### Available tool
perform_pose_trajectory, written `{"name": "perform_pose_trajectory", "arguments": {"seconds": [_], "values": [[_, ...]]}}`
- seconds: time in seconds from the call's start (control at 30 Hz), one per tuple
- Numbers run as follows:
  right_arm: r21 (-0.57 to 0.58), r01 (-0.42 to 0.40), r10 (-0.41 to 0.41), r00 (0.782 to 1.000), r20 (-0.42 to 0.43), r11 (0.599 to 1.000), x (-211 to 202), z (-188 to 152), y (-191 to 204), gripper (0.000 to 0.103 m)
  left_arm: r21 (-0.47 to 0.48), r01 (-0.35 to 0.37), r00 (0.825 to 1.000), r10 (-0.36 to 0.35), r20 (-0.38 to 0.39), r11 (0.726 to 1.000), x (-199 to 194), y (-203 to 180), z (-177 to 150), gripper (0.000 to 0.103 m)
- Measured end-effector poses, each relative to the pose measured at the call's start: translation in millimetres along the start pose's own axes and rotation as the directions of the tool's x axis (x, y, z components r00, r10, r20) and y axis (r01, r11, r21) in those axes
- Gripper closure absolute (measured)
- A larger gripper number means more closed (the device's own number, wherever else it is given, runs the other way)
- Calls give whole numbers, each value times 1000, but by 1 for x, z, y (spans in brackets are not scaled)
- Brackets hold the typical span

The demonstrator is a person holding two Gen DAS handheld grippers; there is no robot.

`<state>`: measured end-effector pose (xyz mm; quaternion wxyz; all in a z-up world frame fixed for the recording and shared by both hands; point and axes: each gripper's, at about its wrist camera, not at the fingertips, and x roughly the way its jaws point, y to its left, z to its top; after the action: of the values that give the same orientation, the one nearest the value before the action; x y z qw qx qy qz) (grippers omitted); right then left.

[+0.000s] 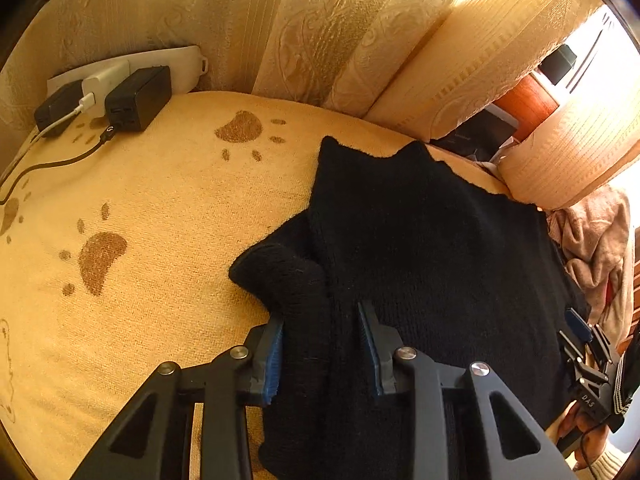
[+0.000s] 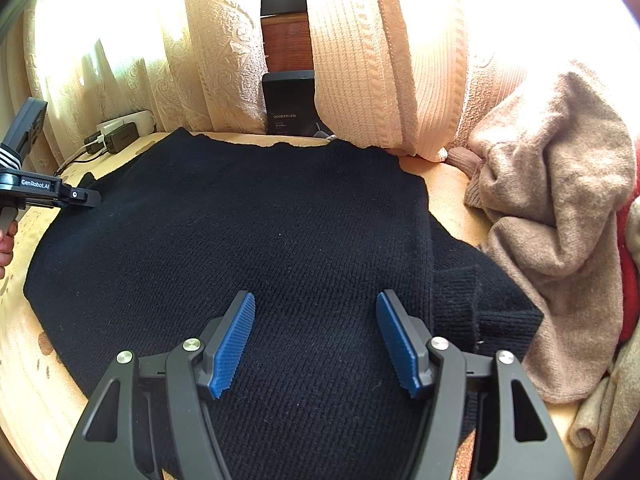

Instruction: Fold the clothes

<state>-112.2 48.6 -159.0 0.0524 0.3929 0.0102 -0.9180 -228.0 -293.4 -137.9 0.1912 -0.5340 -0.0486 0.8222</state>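
Black sweater (image 2: pixel 240 232) lies spread on yellow paw-print blanket (image 1: pixel 152 208), w/ beige clothes pile (image 2: pixel 556 216) just right of it. Left gripper (image 1: pixel 326 344) pinches a bunched fold at sweater's left edge, near the sleeve. Right gripper (image 2: pixel 316 340) hovers over sweater's near part, jaws spread, nothing between the pads.

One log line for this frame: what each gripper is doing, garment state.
left gripper: shut on sweater edge | right gripper: open over sweater | sweater: flat on blanket, unfolded | beige garment: heaped aside
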Motion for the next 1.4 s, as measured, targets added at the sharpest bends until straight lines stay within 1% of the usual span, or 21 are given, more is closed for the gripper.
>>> {"name": "perform_pose_trajectory", "arguments": {"seconds": [0.03,0.2,0.27,0.3,0.33,0.37,0.4,0.47,0.53,0.63,0.73,0.77,0.8,0.83,0.9,0.93,1.0,1.1,1.2,1.33,1.4], "values": [[0,0,0,1000,0,1000,0,0,0,36,-1,3,1000,-3,-5,1000,2,1,1,67],[1,1,-1,1000,0,1000,0,0,0,36,2,21,999,-21,-25,1000,7,3,3,55],[1,1,-1,1000,0,1000,0,0,1,36,8,48,998,-48,-31,999,9,0,3,37],[1,1,-1,1000,0,1000,0,0,0,36,24,58,998,-57,-36,998,11,-4,3,32],[1,0,0,1000,0,1000,0,0,0,36,44,62,997,-60,-42,997,13,-8,3,21],[0,0,0,1000,0,1000,0,0,1,36,75,47,998,-43,-48,996,15,-15,2,16],[-1,1,-1,1000,1,1000,0,0,1,36,110,18,999,-12,-51,994,17,-22,1,14],[-2,3,-3,1000,1,1000,0,0,2,36,157,-28,998,36,-48,987,22,-34,-2,6],[-2,-2,2,1000,0,1000,-1,-1,1,35,148,-43,999,47,-27,988,25,-37,-4,3],[3,-21,21,1000,0,1000,-2,0,0,33,140,-41,999,43,-16,989,25,-37,-4,3],[73,-59,62,997,-37,996,-16,7,-9,31,144,-32,999,35,-12,989,25,-36,-5,2],[97,-72,77,996,-49,993,-20,9,-12,29,146,-32,999,34,-8,989,25,-35,-6,2],[143,-81,84,996,-16,986,-31,8,-18,23,147,-32,999,33,-2,989,25,-35,-6,2],[192,-67,64,998,23,979,-44,6,-26,19,148,-32,999,32,5,988,25,-35,-7,2],[280,-18,4,999,52,960,-63,-3,-43,17,147,-35,999,31,26,988,24,-35,-10,2],[325,0,-17,999,50,946,-69,-10,-54,17,148,-36,999,31,36,988,24,-35,-11,1],[410,43,-51,999,8,911,-71,-21,-75,17,148,-35,998,28,50,988,24,-35,-13,1],[515,64,-45,998,-51,855,-62,-37,-103,17,149,-32,998,23,62,988,24,-36,-13,1],[587,20,12,999,-50,810,-50,-41,-117,17,151,-27,998,17,63,988,24,-35,-12,1],[601,-65,106,994,-33,797,-25,-31,-115,17,152,-17,998,7,60,988,22,-32,-13,1],[591,-68,111,993,-36,803,-14,-23,-111,17,154,-10,998,0,61,988,22,-32,-13,1]]}}
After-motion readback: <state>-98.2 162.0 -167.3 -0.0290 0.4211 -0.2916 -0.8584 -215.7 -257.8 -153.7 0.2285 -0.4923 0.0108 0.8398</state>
